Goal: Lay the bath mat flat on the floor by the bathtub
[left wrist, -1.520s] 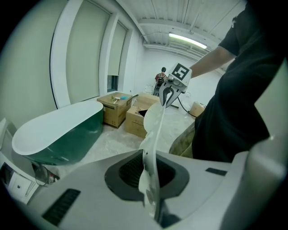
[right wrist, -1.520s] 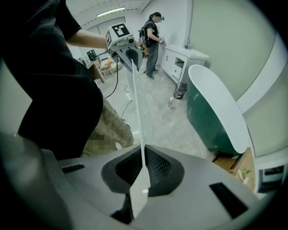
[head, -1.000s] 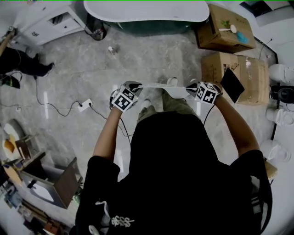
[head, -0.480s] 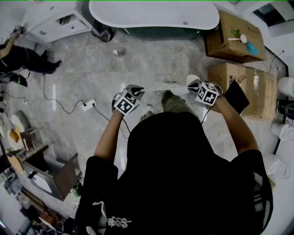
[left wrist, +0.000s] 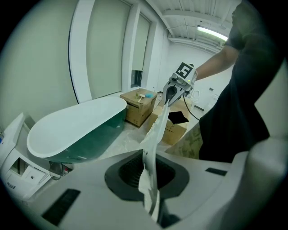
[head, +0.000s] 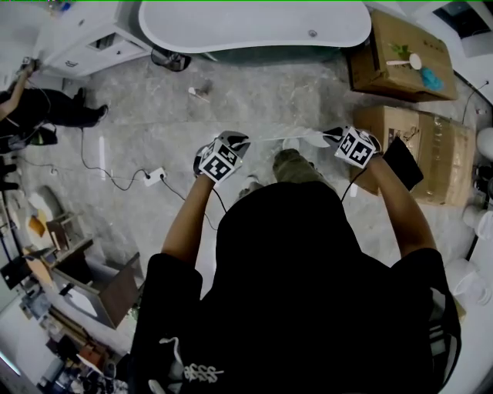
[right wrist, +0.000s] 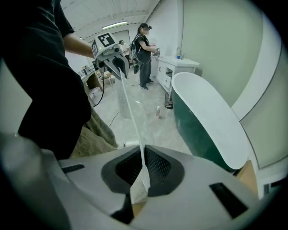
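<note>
A white bath mat [head: 286, 139] hangs stretched edge-on between my two grippers, in front of my legs. My left gripper [head: 239, 141] is shut on its left end; the cloth is pinched between the jaws [left wrist: 150, 188]. My right gripper [head: 333, 135] is shut on the other end [right wrist: 140, 173]. Each gripper view looks along the taut mat to the opposite gripper [left wrist: 175, 87] [right wrist: 111, 56]. The white bathtub [head: 254, 23] with a dark green outside [left wrist: 76, 130] [right wrist: 204, 117] stands across the far side of the grey marble floor [head: 154, 115].
Two cardboard boxes [head: 397, 46] [head: 420, 146] stand at the right of the tub. A white cabinet [head: 92, 46] sits at its left, with another person [head: 46, 108] beside it. A power strip and cable [head: 154, 175] and a small bottle [head: 199, 92] lie on the floor.
Both grippers have carried the stretched mat forward toward the bathtub. The grip on each end is unchanged.
</note>
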